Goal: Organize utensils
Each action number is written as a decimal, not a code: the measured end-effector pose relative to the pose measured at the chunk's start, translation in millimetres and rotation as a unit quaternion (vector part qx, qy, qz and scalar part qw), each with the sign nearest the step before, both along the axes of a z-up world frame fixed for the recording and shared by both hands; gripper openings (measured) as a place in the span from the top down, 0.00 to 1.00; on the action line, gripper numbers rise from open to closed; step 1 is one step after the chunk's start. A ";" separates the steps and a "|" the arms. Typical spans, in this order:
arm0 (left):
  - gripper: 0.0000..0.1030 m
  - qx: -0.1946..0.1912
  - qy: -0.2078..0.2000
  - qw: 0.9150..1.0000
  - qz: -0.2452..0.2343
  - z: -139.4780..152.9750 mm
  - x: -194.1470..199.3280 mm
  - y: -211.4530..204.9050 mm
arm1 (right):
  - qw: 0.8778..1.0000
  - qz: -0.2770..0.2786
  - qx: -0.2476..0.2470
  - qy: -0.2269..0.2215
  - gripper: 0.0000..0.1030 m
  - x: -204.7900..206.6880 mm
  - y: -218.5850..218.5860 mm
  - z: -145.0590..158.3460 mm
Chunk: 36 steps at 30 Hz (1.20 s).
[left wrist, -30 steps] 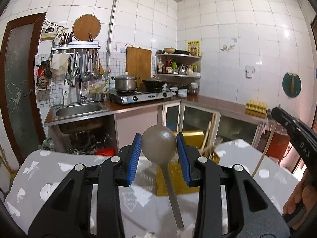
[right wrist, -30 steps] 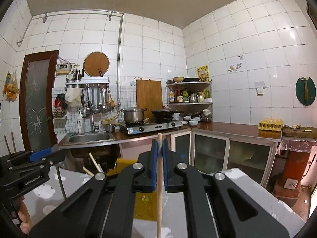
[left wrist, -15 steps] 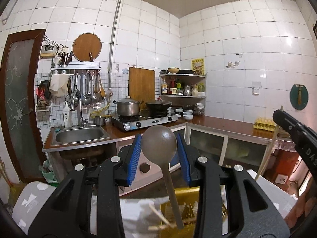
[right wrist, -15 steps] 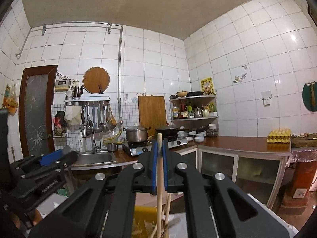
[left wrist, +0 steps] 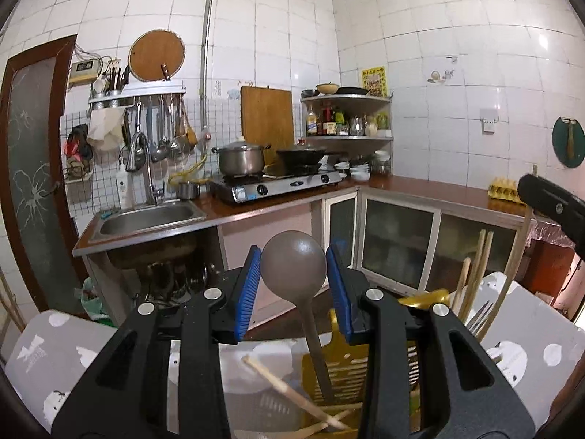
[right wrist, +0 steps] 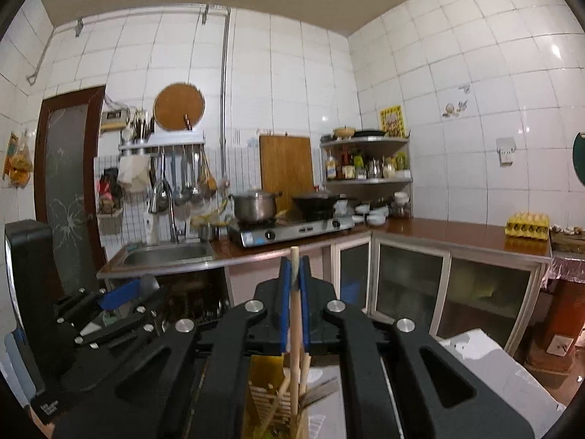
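**Left wrist view: both utensils over the yellow caddy, lower them straight**

Left gripper clamps a grey spoon mid-frame; right gripper is clenched on a wooden chopstick. Yellow utensil caddy sits bottom centre. Keep handles vertical, lower slowly, then let go.

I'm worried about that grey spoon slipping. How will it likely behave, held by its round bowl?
The grey spoon looks rigid: its long handle hangs straight into the yellow basket. Its smooth, rounded bowl sits between the left gripper's blue pads, so it may pivot or slide. Probably light, with the handle's weight pulling downward.
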<state>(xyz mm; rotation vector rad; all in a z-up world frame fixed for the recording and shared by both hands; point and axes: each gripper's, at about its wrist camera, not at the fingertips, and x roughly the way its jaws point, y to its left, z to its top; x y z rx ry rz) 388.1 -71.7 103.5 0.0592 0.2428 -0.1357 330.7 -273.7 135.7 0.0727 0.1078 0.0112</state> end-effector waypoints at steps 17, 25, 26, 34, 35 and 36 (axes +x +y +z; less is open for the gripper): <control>0.05 -0.031 0.005 0.999 0.006 33.6 -138.8 73.0 | 0.996 -0.009 0.010 0.084 0.20 -102.0 -15.1 -39.9; 0.05 -0.041 0.027 0.999 0.011 -5.5 -231.5 97.8 | 0.995 -0.009 -0.002 0.098 0.04 -196.6 16.3 -83.8; 0.05 -0.032 0.030 0.999 0.014 -14.1 -242.9 97.5 | 0.995 -0.011 -0.001 0.101 0.04 -204.8 20.5 -88.2; 0.05 0.017 0.043 0.998 0.038 -69.4 -293.4 93.9 | 0.994 -0.014 -0.001 0.113 0.04 -246.5 40.9 -122.4; 0.05 0.021 0.041 0.998 0.037 -73.9 -297.3 93.1 | 0.994 -0.013 -0.002 0.112 0.04 -248.0 42.1 -124.2; 0.05 0.025 0.039 0.998 0.036 -76.6 -300.4 92.0 | 0.994 -0.017 -0.009 0.111 0.04 -250.7 44.4 -127.7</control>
